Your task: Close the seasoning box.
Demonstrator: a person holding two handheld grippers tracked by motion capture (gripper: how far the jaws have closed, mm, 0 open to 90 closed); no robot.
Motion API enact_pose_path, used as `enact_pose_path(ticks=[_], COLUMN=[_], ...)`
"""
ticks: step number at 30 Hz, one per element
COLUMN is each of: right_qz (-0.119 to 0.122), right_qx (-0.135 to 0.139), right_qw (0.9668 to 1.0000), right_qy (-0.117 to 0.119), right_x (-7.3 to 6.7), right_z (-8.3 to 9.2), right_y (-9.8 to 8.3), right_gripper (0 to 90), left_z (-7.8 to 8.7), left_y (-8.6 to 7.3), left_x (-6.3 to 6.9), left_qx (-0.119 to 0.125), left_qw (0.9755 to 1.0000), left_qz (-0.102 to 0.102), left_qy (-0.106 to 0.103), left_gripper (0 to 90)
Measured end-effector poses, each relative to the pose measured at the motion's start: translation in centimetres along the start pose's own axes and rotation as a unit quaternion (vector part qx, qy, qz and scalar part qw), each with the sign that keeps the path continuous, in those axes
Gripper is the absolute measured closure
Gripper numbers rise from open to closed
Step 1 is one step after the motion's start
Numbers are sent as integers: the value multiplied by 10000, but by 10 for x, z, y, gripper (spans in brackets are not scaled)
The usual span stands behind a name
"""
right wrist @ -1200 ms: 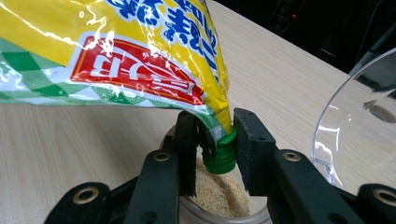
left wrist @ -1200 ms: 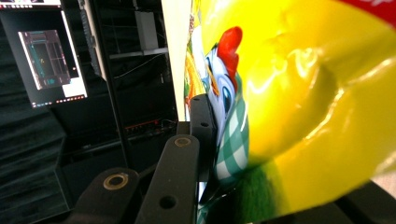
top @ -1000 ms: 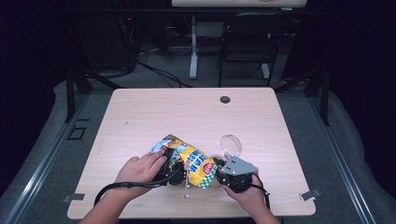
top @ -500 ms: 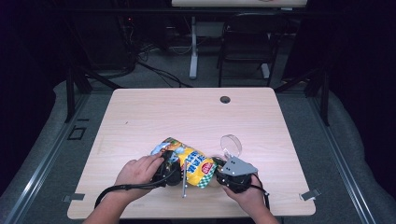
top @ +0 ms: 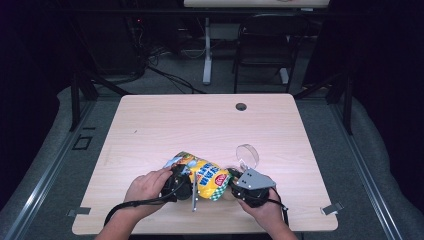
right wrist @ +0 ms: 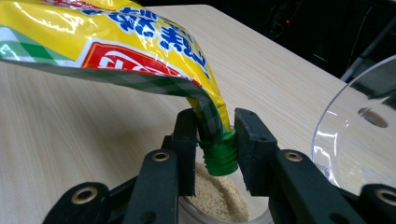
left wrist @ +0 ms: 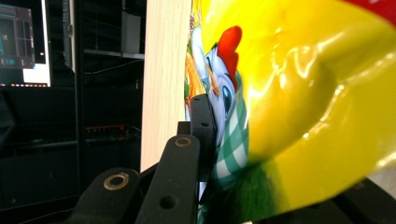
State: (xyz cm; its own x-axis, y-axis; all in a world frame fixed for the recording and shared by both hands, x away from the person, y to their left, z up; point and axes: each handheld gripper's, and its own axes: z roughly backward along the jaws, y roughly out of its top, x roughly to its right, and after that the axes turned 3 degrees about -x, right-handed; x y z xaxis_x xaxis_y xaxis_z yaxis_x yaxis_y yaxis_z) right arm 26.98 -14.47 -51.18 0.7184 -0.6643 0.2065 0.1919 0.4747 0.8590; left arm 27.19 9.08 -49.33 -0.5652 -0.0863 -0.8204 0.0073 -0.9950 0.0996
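Note:
A yellow printed pouch [top: 202, 172] hangs between my two grippers just above the table's front edge. My left gripper [top: 187, 181] is shut on its green-checked bottom edge [left wrist: 231, 158]; one black jaw lies against the film and the other is hidden behind it. My right gripper [right wrist: 217, 140] is shut on the pouch's green screw cap [right wrist: 220, 156], with a jaw at each side of the spout. The spout points down over a clear container of beige granules [right wrist: 219, 198]. In the high view, my right gripper [top: 234, 184] sits under its grey plate, with a hand behind it.
A clear round piece [top: 248, 155] stands just beyond my right gripper and shows as a curved transparent wall [right wrist: 355, 135] in the right gripper view. A thin grey strip [top: 194, 194] sits by the pouch. A dark cable hole [top: 241, 106] marks the wooden table [top: 175, 125] far side.

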Motion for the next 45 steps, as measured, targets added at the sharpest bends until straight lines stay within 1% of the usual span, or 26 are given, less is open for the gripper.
enact_pose_path(ticks=[1,4,11,15,18,20,21,22,25,27,28,31,35,37,39,42,44,45], right_qz=[23,29,17,8,19,14,16,16,6,20,12,7,-48,-50,-59,-64,-94,-108], right_qx=[-16,-7,37,34,36,42,47,51,53,56,70,108,165,186,205,219,234,247], right_qw=[10000,10000,10000,10000,10000,10000,10000,10000,10000,10000,10000,9999,9998,9998,9998,9997,9997,9996], right_qy=[-20,9,1,-8,-11,0,5,4,22,16,19,30,66,54,55,19,-4,-11], right_x=[0,-1,-2,-1,-2,-2,-2,-2,-3,-4,-4,-4,-4,-4,-4,-3,-2,-2], right_z=[0,-2,-3,-3,-3,-3,-3,-3,-3,-3,-3,-4,-3,-3,-3,-2,-2,-2], right_y=[0,0,1,2,2,2,2,2,1,1,1,1,2,2,2,2,1,1], right_gripper=[700,699,691,685,681,677,676,675,671,667,666,662,647,644,631,601,562,546], left_z=[0,-1,-2,-3,-4,-5,-5,-5,-6,-7,-7,-8,-9,-9,-9,-10,-11,-11], left_y=[-1,-3,-6,-8,-9,-11,-11,-12,-15,-16,-17,-18,-21,-21,-21,-22,-23,-23], left_x=[1,2,4,6,7,9,9,11,13,14,14,16,18,18,18,18,18,18], left_qx=[17,7,82,89,136,173,188,221,219,273,256,315,382,402,418,474,511,519], left_qw=[10000,10000,9995,9992,9987,9984,9981,9976,9970,9961,9962,9948,9930,9925,9920,9904,9888,9886], left_qz=[18,29,265,345,419,473,506,563,617,718,701,829,942,979,1005,1079,1154,1168], left_qy=[33,-5,-123,-168,-239,-242,-304,-323,-407,-439,-450,-511,-607,-619,-645,-725,-790,-798], left_gripper=[869,870,870,870,870,870,871,870,871,871,871,871,872,873,872,873,873,873])
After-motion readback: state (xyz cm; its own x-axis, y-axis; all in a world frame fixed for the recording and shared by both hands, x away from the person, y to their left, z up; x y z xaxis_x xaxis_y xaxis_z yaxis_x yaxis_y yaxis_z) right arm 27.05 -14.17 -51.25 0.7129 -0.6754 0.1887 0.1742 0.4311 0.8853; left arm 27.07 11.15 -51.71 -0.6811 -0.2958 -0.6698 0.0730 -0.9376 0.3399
